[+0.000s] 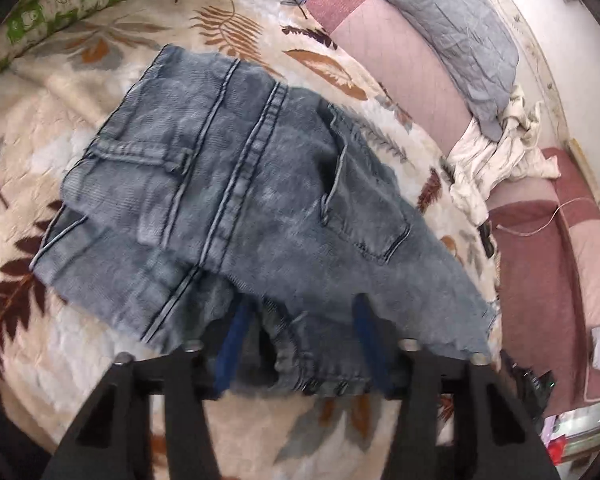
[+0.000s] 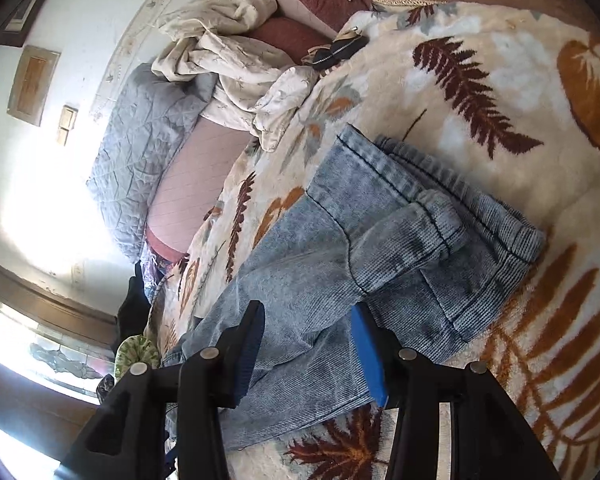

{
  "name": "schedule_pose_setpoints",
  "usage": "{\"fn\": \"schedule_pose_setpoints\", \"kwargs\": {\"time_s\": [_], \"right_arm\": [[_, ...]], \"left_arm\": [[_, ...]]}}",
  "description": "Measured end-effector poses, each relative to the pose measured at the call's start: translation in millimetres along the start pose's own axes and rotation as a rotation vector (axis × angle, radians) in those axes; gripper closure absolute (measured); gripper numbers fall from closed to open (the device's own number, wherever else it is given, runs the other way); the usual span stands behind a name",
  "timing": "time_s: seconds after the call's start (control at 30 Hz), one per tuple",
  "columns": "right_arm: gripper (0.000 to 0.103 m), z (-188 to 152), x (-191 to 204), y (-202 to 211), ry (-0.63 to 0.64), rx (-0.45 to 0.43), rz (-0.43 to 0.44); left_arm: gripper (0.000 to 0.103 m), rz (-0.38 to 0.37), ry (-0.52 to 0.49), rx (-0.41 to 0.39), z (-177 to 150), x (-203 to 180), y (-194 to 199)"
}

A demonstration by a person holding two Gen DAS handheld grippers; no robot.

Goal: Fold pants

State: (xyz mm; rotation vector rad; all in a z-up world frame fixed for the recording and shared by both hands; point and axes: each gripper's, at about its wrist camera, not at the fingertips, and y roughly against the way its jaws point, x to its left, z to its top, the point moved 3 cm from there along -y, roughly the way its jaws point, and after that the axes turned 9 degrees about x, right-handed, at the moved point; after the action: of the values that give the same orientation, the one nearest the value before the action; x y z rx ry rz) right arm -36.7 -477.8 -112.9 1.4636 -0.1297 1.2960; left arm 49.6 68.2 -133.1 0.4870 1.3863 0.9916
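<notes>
the faded, acid-wash denim pants (image 1: 236,184) lay bunched and partly folded on the leaf-print blanket (image 1: 52,360), back pockets and seams up. both the left hand-held gripper (image 1: 300,320) and right hand-held gripper (image 2: 308,332) were spread wide, straddling loose denim, not pinching it.

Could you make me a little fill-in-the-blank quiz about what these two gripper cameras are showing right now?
1. The garment lying on the bed is a pair of faded blue ____ pants.
2. The fleece blanket beneath them is printed with brown and orange ____.
3. The left gripper and right gripper both have their jaws ____, with denim lying between them.
4. The quilted pillow is ____ in colour.

Missing words: denim; leaves; open; grey
</notes>
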Motion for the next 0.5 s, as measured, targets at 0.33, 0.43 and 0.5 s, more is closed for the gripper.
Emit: {"fn": "schedule_pose_setpoints", "kwargs": {"time_s": [0.33, 0.43, 0.5], "right_arm": [[0.054, 8, -8, -5, -0.047, -0.006, -0.023], [0.054, 14, -10, -16, -0.071, 0.011, -0.042], [0.054, 16, -13, -25, -0.096, 0.028, -0.041]], "left_arm": [[0.066, -0.054, 0.055, -0.029, 18, 7, 8], [0.075, -0.033, 0.045, -0.044, 23, 4, 6], [0.082, -0.029, 0.047, -0.045, 26, 4, 5]]}}
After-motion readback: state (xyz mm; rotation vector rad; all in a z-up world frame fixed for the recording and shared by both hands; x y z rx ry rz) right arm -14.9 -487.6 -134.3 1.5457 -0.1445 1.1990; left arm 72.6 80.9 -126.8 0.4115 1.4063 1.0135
